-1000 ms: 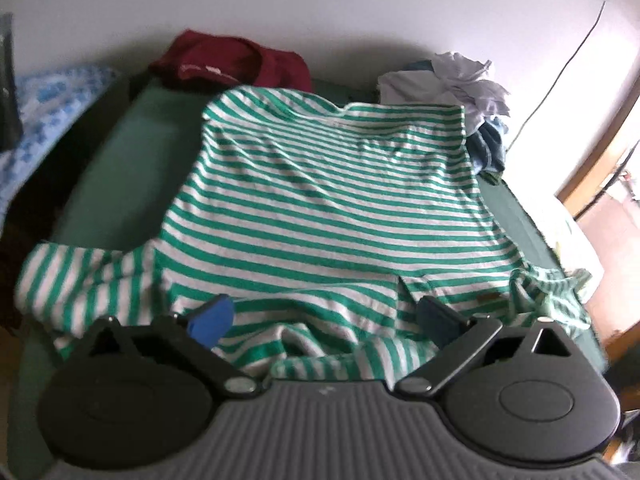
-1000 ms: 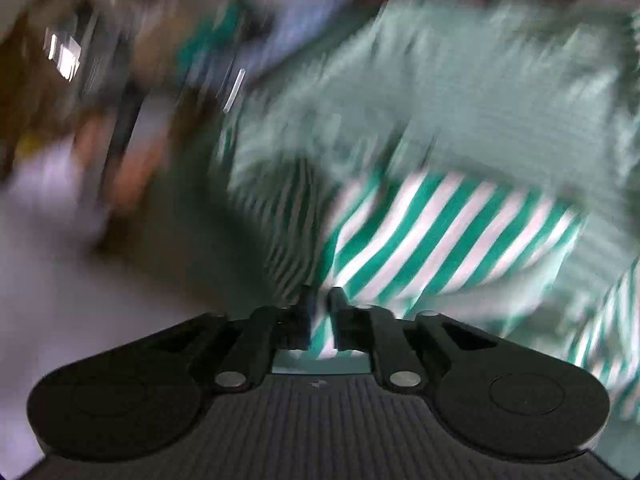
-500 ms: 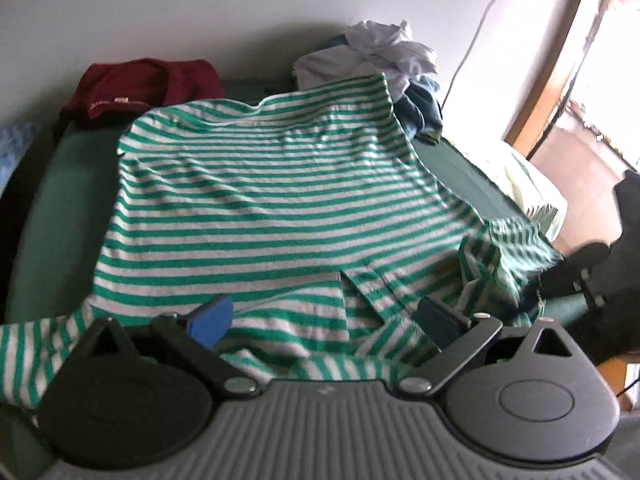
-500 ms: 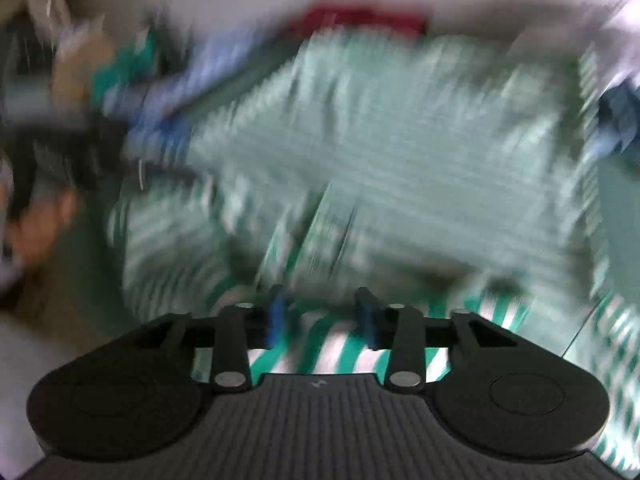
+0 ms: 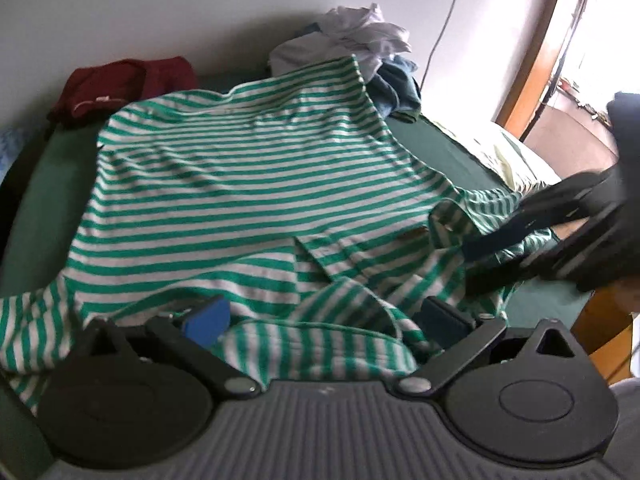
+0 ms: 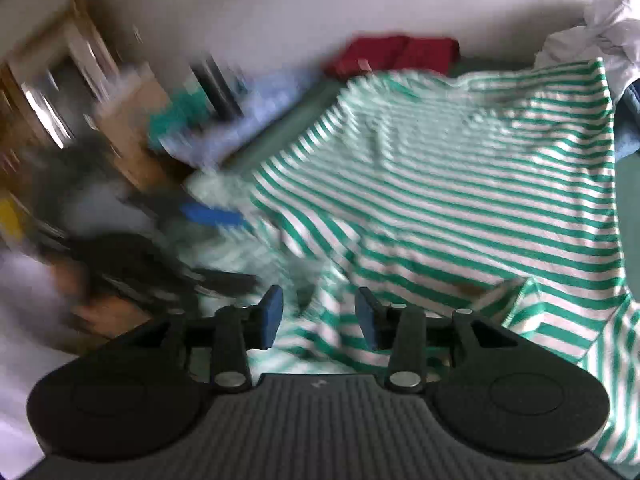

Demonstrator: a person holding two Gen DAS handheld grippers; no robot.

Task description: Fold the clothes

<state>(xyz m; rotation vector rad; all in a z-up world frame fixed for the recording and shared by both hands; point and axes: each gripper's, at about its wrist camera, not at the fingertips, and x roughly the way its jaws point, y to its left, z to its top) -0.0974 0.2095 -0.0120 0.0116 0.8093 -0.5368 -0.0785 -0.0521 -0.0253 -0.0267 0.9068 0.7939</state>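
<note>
A green-and-white striped shirt point(image 5: 256, 184) lies spread over the green bed point(image 5: 48, 200), with its collar end nearest me. My left gripper point(image 5: 324, 320) is open, and the bunched collar fabric lies between its blue pads without being pinched. At the right of that view, my right gripper point(image 5: 472, 268) reaches in over the crumpled sleeve, jaws apart. The right wrist view shows the right gripper point(image 6: 319, 316) open above loose striped shirt point(image 6: 460, 200) cloth. The left gripper point(image 6: 216, 246) is a blur at the left there.
At the bed's far edge sit a dark red garment point(image 5: 124, 84) and a pile of white and blue clothes point(image 5: 368, 48). A cable point(image 5: 444, 28) runs down the wall. A doorway point(image 5: 536, 48) opens at the right. A cardboard box point(image 6: 132, 132) stands left of the bed.
The right gripper was shut on a striped fold one second ago; it has opened and let go. The left view swung toward the shirt's right side, and the right gripper came into it.
</note>
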